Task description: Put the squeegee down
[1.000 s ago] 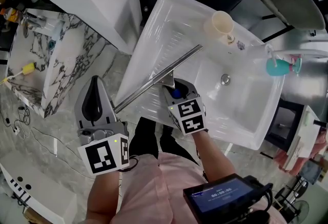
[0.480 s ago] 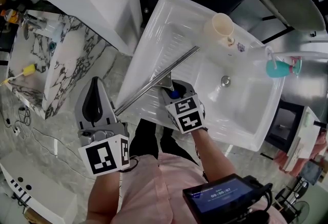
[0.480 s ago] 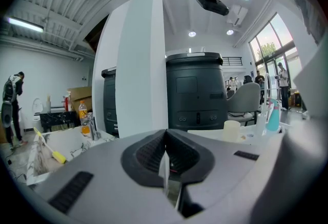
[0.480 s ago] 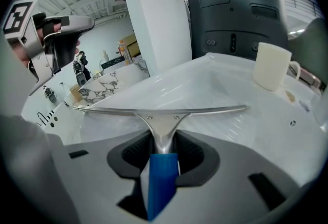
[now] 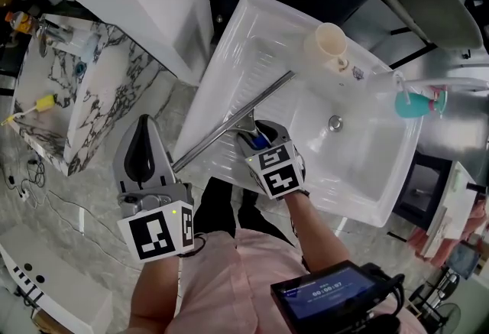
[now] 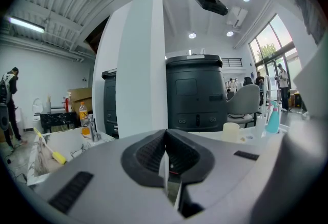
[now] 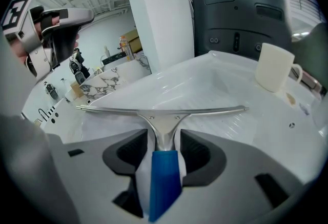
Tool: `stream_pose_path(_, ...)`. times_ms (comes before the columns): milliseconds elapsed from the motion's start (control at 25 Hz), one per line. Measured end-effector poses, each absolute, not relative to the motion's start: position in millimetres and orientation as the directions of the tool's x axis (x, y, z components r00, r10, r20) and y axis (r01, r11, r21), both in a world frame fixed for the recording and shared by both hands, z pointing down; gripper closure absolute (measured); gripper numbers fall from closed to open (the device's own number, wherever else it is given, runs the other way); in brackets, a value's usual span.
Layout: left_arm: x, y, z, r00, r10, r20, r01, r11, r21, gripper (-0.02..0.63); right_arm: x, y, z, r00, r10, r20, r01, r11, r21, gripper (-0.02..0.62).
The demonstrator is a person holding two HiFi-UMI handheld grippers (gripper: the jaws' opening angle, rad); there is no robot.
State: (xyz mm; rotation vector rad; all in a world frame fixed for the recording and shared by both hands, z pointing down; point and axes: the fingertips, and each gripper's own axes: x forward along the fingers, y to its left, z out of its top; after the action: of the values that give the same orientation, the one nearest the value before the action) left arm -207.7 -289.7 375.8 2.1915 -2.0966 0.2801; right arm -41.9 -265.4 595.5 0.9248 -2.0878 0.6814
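Observation:
The squeegee [image 5: 237, 115] has a long metal blade and a blue handle [image 7: 164, 177]. Its blade [image 7: 164, 110] lies across the ribbed drainboard of the white sink [image 5: 229, 34], reaching out past the sink's left rim. My right gripper [image 5: 257, 134] is over the handle and its jaws are opening. In the right gripper view the handle sits between the pads [image 7: 197, 148] with a gap on each side. My left gripper [image 5: 145, 130] hangs to the left of the sink over the floor, shut and empty; its pads [image 6: 165, 138] meet.
A cream cup [image 5: 328, 42] stands at the sink's far rim, and a teal spray bottle [image 5: 412, 103] at its right. A marble counter [image 5: 99, 88] with a yellow brush [image 5: 38, 105] is at the left. A dark cabinet [image 7: 236, 7] and a white pillar stand behind the sink.
The right gripper's jaws have spread apart around the blue handle. The squeegee and both hands have stayed where they were.

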Motion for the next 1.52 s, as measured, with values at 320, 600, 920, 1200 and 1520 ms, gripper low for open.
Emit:
stream_pose_path(320, -196.6, -274.9, 350.5, 0.042, -0.99, 0.136, -0.997, -0.05, -0.062, 0.597, -32.1, -267.0, 557.4, -0.486, -0.481, 0.73, -0.801, 0.579, -0.152, 0.382)
stream_pose_path(600, -160.0, -257.2, 290.6, 0.098, -0.995, 0.024, -0.992, -0.1, -0.073, 0.597, -10.6, -278.5, 436.9, -0.513, -0.694, 0.505, -0.829, 0.554, -0.08, 0.43)
stream_pose_path(920, -117.5, -244.8, 215.1, 0.178, -0.975, -0.135, -0.981, -0.165, -0.102, 0.597, 20.9, -271.4, 291.1, -0.482, -0.858, 0.176, -0.869, 0.494, 0.032, 0.589)
stream_pose_path(1200, -101.3, -235.5, 191.2, 0.205, -0.96, -0.188, -0.976, -0.187, -0.109, 0.597, 37.3, -262.3, 255.9, -0.454, -0.886, 0.101, -0.885, 0.461, 0.069, 0.595)
stream_pose_path(1520, -97.8, -231.1, 188.3, 0.205, -0.958, -0.199, -0.976, -0.186, -0.11, 0.597, 39.0, -258.3, 252.5, -0.454, -0.887, 0.086, -0.884, 0.46, 0.078, 0.597)
